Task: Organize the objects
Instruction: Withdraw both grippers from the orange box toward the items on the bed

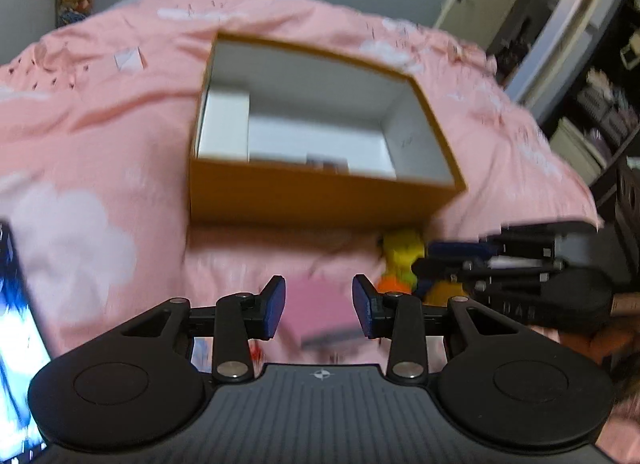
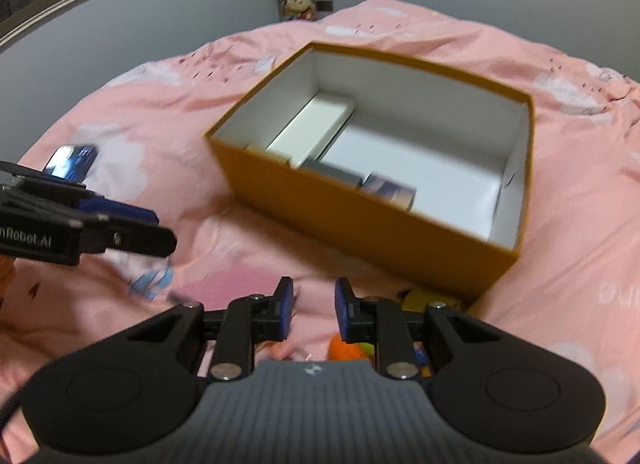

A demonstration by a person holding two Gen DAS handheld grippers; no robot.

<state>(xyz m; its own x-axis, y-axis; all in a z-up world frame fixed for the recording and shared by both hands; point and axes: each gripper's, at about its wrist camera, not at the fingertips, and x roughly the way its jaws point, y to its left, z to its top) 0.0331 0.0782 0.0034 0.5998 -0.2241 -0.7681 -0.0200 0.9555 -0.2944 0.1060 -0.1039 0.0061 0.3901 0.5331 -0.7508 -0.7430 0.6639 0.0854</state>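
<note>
Pink cloud-print bed cover (image 1: 120, 111) carries an open orange cardboard box (image 1: 320, 195) w/ small white boxes (image 2: 316, 123) inside. Left hand-held gripper (image 1: 319, 310) stands part open over a pink flat item (image 1: 320, 312), not gripping. Right hand-held gripper (image 2: 315, 310) is nearly closed, empty, near a yellow-orange toy (image 1: 400, 264).

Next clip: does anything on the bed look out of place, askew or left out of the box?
Yes. A yellow and orange toy lies on the pink bedcover just outside the orange box, against its near wall, while other items already sit inside. A pink card-like item also lies loose nearby. Nothing looks spilled or damaged.
</note>
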